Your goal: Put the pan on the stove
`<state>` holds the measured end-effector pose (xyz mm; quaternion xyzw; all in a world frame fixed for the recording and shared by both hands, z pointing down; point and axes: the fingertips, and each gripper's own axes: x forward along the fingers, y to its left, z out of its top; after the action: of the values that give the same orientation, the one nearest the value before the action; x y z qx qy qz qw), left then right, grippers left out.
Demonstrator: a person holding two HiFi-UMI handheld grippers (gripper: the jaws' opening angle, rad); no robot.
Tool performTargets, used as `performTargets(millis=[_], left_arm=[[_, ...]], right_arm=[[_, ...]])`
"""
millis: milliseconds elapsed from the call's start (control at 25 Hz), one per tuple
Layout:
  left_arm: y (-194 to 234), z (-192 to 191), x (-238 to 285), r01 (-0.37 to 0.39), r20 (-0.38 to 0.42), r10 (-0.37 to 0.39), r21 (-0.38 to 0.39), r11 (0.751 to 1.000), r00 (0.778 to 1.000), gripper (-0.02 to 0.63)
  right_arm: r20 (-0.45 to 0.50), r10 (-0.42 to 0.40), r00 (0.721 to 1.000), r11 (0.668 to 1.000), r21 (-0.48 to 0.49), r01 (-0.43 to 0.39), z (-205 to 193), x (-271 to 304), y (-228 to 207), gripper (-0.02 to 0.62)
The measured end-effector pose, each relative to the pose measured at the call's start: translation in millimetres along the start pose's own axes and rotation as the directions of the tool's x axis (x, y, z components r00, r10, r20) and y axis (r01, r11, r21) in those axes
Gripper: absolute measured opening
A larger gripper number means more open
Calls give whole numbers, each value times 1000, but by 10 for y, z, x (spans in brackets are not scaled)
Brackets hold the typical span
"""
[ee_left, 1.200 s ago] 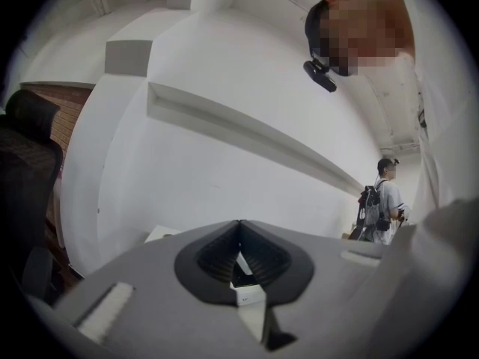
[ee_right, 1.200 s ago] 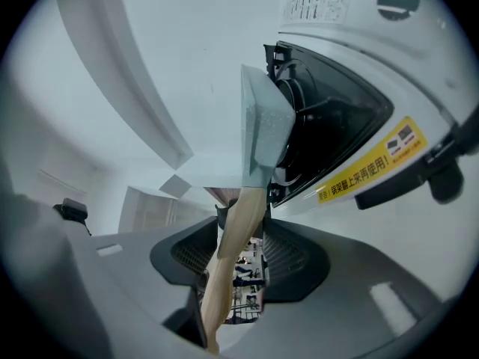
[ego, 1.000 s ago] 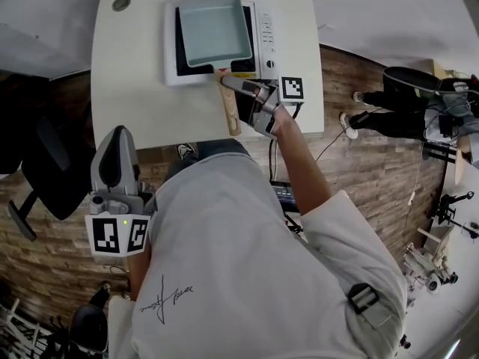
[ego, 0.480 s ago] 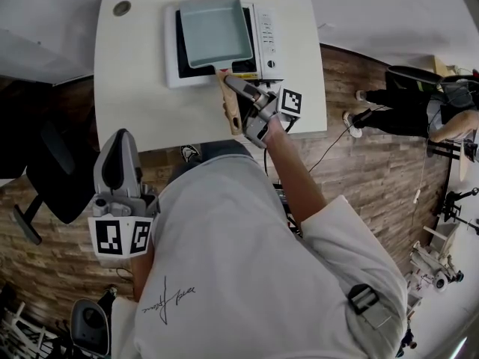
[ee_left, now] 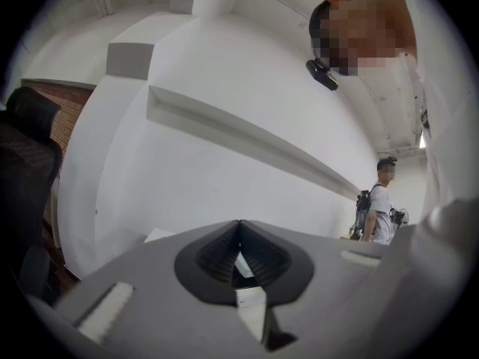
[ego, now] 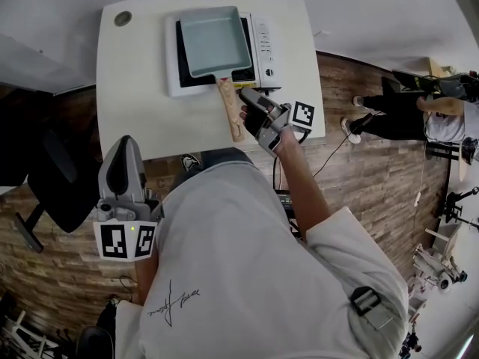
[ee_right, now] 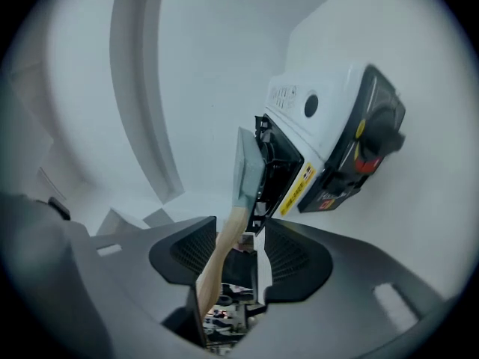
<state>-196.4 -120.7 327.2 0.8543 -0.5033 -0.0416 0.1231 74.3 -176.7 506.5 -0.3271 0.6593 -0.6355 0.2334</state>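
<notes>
Right gripper view shows the right gripper with its two dark ribbed pads standing wide apart, having just been opening; the wooden handle of the pan runs up between them, close against the left pad with a clear gap to the right one, so neither pad presses on it. Beyond the jaws the handle meets the pale blue-grey pan, which sits on the black top of the white stove, whose control panel with a round knob and a red and yellow label faces the near right. From the head view the rectangular pan rests squarely on the stove at the far side of the white table, its handle reaching toward the near edge, and the right gripper lies just beside the handle's right side, with its marker cube to the right above the table's near right corner. In the left gripper view the left gripper has its pads pressed together at the tips with nothing between them, pointing level at a white wall; a person stands far off at the right. In the head view that gripper hangs well apart from the table, at the near left over the wooden floor, with a black chair to its left.
</notes>
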Motion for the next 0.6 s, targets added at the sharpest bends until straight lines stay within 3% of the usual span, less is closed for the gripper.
performTargets(millis=[120, 280, 400, 600], left_arm=[[5, 6, 14, 9, 4, -9, 0, 1000, 1000, 3], [-16, 12, 28, 25, 9, -25, 5, 1000, 1000, 3], [-58, 5, 36, 39, 7, -39, 3, 999, 999, 3], [-78, 40, 68, 58, 11, -58, 7, 998, 998, 3]], right_arm=[[24, -122, 992, 983, -138, 124, 101, -195, -6, 178], [51, -197, 979, 919, -339, 203, 139, -340, 263, 176], [70, -193, 979, 857, -473, 203, 99, -364, 574, 144], [144, -134, 981, 804, -562, 192, 87, -376, 1057, 86]])
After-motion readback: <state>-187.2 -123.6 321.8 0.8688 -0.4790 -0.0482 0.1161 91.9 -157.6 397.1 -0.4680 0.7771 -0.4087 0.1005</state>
